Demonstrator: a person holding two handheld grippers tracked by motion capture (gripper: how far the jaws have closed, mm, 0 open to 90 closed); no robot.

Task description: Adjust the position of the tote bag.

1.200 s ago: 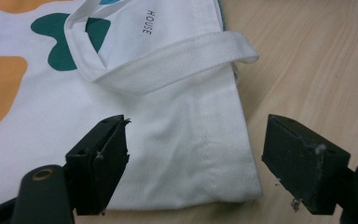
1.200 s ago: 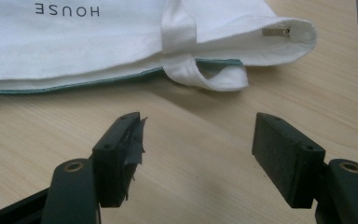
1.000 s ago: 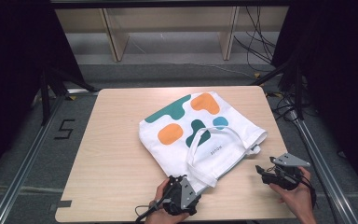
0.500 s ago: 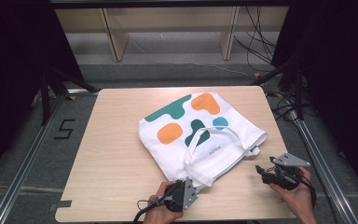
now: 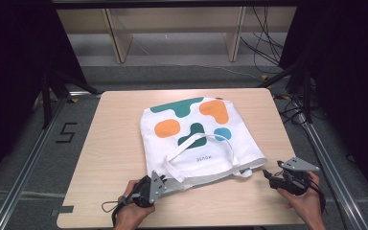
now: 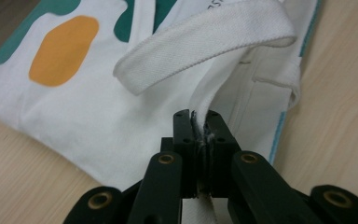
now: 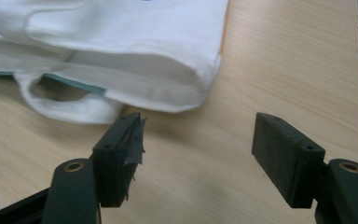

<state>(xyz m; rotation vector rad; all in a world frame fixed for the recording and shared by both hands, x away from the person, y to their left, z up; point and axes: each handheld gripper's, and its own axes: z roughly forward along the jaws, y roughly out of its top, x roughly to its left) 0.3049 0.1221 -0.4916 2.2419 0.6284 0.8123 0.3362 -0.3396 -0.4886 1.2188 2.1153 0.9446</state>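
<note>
A white tote bag [image 5: 196, 139] printed with teal, orange and blue shapes lies flat on the wooden table [image 5: 110, 158], its mouth toward me. My left gripper [image 5: 160, 184] is at the bag's near left corner, shut on a white strap [image 6: 214, 93] of the bag; the jaws pinch the fabric [image 6: 200, 130]. The other strap loops over the bag [image 5: 211, 141]. My right gripper [image 5: 267, 175] rests open on the table just off the bag's near right corner [image 7: 186, 88], a small strap loop [image 7: 65, 107] lying ahead of its left jaw.
The table's front edge [image 5: 182, 221] is close under both hands. Metal frame rails [image 5: 24, 167] run along both sides of the table. A wooden shelf unit [image 5: 172, 28] and cables [image 5: 268, 43] stand beyond the far edge.
My left gripper has drawn back toward me and slightly left with the strap, pulling it taut. The right gripper has stayed in place.
</note>
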